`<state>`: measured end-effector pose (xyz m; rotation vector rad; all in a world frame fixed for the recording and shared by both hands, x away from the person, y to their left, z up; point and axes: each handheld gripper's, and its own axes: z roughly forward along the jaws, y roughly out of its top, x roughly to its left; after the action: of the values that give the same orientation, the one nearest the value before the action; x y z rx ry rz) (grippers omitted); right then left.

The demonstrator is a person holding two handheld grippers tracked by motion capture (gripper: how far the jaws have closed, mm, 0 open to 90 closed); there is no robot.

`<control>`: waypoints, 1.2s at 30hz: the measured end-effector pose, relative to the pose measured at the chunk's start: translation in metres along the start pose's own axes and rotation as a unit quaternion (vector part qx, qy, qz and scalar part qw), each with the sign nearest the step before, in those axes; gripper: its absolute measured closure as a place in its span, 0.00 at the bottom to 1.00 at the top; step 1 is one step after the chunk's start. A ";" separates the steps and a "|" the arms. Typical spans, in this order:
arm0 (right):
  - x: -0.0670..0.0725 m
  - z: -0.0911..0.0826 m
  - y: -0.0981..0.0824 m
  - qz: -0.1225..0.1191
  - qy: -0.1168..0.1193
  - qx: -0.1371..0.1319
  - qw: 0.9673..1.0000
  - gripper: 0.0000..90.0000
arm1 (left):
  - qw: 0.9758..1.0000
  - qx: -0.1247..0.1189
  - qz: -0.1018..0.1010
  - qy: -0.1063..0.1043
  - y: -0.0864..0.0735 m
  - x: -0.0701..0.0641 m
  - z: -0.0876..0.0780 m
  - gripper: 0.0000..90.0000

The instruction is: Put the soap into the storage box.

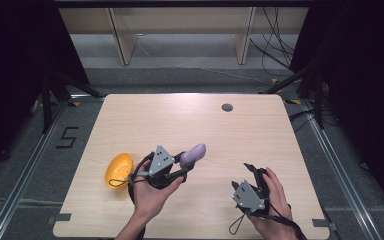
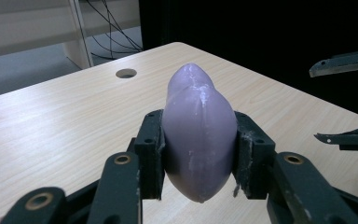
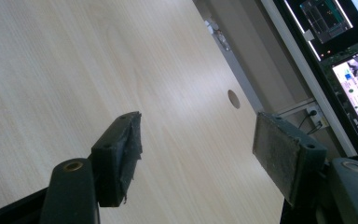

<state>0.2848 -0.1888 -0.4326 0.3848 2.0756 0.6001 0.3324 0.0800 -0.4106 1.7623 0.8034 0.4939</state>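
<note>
The left gripper (image 1: pixel 186 165) is closed on a pale purple eggplant-shaped object (image 1: pixel 193 154), which sits between its two black jaws; in the left gripper view the purple object (image 2: pixel 199 130) is pressed from both sides by the pads (image 2: pixel 150 154) and its narrower end points away from the camera, toward the far edge of the table (image 2: pixel 51 126). In the high view this object is held above the wooden table (image 1: pixel 190 120), a little left of the middle, and it does not seem to touch the surface (the exact height cannot be told). Just to the left of the left hand (image 1: pixel 152 192) there is a yellow bowl (image 1: pixel 118 170) lying tilted on the table. The right gripper (image 1: pixel 254 172) is near the front right part of the table, held by the right hand (image 1: pixel 272 200); its jaws are spread wide apart and hold nothing, as the right gripper view shows with bare table between the two pads (image 3: pixel 121 149). A small round hole (image 1: pixel 227 107) is in the table near its far edge.
</note>
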 end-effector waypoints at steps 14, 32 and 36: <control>0.001 -0.002 0.000 0.017 -0.008 -0.002 1.000 0.36 | 1.000 -0.013 -0.007 0.018 -0.002 0.004 -0.012 0.65; -0.001 -0.003 0.000 0.012 -0.020 -0.016 1.000 0.37 | 0.998 -0.026 -0.004 0.054 -0.002 0.013 -0.031 0.65; -0.001 -0.003 0.000 0.012 -0.018 -0.013 1.000 0.37 | 0.998 -0.027 -0.005 0.058 -0.004 0.015 -0.033 0.65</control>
<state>0.2830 -0.1904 -0.4303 0.4025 2.0302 0.6296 0.3188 0.1133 -0.4040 1.6915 0.8713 0.6108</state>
